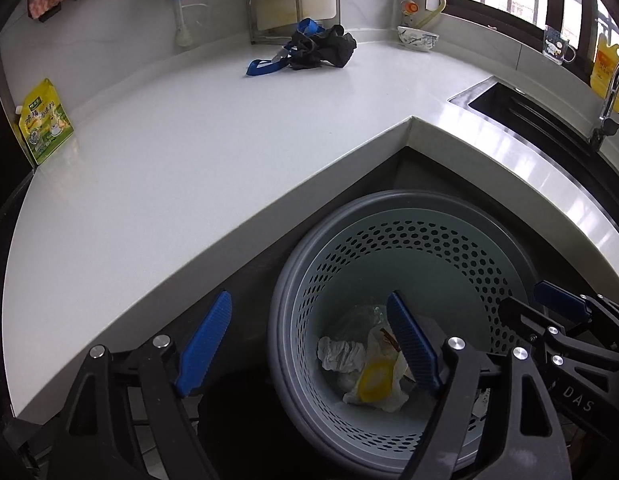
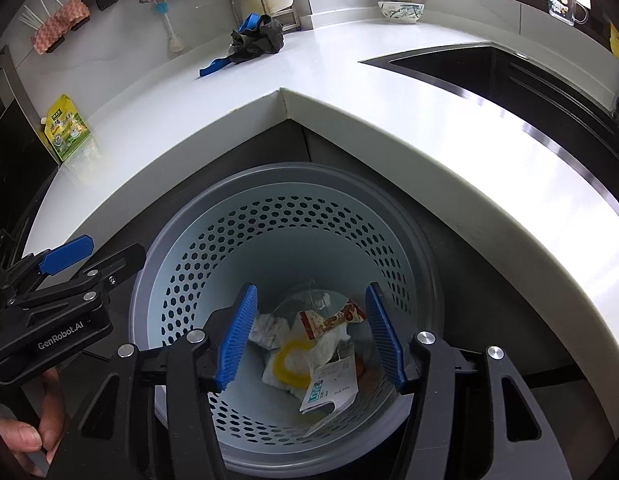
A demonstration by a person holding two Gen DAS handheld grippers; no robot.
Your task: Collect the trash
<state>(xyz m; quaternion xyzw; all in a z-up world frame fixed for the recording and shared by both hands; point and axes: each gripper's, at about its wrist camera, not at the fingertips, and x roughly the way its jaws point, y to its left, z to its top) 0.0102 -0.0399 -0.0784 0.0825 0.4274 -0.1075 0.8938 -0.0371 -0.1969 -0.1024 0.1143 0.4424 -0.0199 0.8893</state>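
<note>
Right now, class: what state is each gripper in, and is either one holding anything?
Left gripper: open, holding nothing, beside the bin's rim.
Right gripper: open, holding nothing, over the bin.

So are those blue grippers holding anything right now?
No. The left gripper and right gripper are both open and empty above the trash bin.

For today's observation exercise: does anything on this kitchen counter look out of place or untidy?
Yes. A crumpled black cloth tangled with a blue strap lies loose on the white counter near the back wall, while the other trash already sits in the bin.
</note>
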